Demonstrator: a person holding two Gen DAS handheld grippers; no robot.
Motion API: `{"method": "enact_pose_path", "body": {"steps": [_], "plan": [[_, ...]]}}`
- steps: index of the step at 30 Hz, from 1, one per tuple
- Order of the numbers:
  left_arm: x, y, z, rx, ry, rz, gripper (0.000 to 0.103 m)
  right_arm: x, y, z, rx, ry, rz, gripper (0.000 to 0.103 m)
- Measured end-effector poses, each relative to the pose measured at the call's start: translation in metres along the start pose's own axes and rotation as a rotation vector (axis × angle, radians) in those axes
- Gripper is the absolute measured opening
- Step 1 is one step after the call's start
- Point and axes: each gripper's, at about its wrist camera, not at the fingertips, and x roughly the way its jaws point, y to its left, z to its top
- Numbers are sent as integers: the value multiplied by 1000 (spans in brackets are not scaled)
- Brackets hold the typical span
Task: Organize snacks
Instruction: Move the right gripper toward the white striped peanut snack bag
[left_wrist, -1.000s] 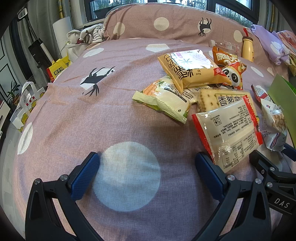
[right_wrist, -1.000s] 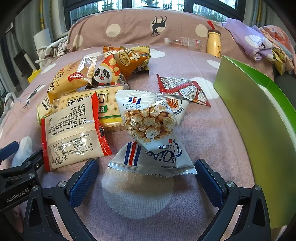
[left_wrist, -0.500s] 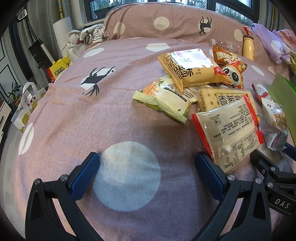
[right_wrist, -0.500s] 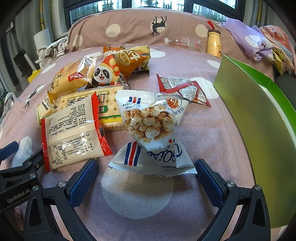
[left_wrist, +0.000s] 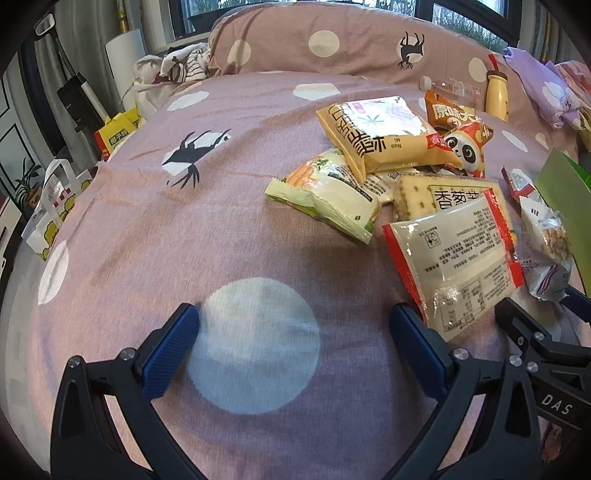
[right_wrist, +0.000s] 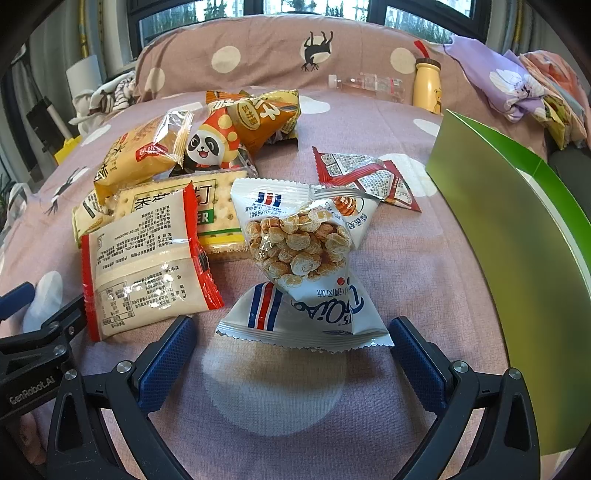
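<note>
"GenRobot.AI" lettering on left gripper (left_wrist: 291, 332), "DAS" beside right gripper (right_wrist: 291, 343).

A pink spotted bedspread (left_wrist: 155, 229) covers the bed. Far ahead lie a matching pillow (right_wrist: 280, 55), a yellow bottle (right_wrist: 427, 86) standing upright and a clear bottle (right_wrist: 365, 85) lying beside it.

bed (left_wrist: 155, 236): mauve spotted cover | pillow (right_wrist: 280, 55): same fabric, at the head | windows (right_wrist: 207, 14): dark frames, daylight, behind the pillow | bags (left_wrist: 55, 206): on floor, left of bed
</note>
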Motion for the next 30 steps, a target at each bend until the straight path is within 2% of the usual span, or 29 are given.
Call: {"method": "enact_pose_path", "body": {"steps": [2,4,5,6,7,13,16,18,20,21,23,27,30], "plan": [[-4,-2,1,24,28,-15,102,-4,-4,1,2,17,32,102],[-9,-1,1,28,60,-43,100,-8,-7,3,10,38,92,102],[-13,0,2,21,75,-51,98,-16,-16,8,39,51,160,102],[-15,-1,3,15,80,-54,98,-16,-16,8,39,51,160,102],[-21,0,4,3,75,-64,98,-29,-26,15,68,51,206,102],[-54,-6,19,-15,30,-104,98,-65,-36,31,83,8,268,102],[-64,-11,24,-40,33,-169,97,-72,-40,40,104,8,277,102],[-66,-16,28,-50,36,-211,95,-74,-46,43,132,20,298,102],[-67,-24,31,-49,46,-256,87,-71,-53,47,160,50,328,102],[-66,-29,32,-39,53,-281,85,-71,-55,47,172,64,341,97],[-61,-41,35,-24,80,-312,71,-66,-60,50,182,87,358,89],[-56,-58,39,-14,101,-393,69,-59,-63,60,173,113,350,73],[-50,-76,43,5,114,-437,67,-48,-63,66,166,144,364,71]]}}
